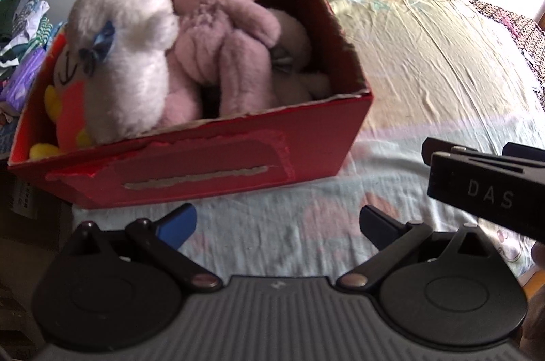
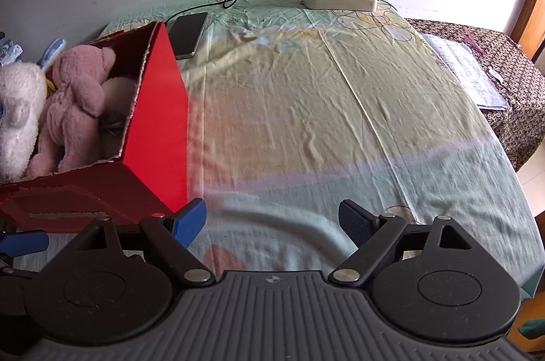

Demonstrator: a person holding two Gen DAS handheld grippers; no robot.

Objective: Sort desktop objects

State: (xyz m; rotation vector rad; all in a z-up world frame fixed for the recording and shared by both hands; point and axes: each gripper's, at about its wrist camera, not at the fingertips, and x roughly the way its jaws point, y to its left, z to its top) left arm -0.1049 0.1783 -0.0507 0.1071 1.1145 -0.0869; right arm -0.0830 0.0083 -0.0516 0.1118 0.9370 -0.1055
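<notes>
The red box sits just ahead and left of my left tool, packed with a pink plush bear and a white plush. Its cardboard rim is torn. Both my tools, left and right, hang spread and empty above the sheet-covered desk.

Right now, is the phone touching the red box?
Cannot tell. In the right wrist view the phone lies just behind the red box, whose rim hides its near edge; no contact or gap shows.

Each gripper, the left gripper and the right gripper, had blue ribbed finger pads on black linkage arms with silver rivets, round black discs, a grey ridged body, and "DAS" lettering.
</notes>
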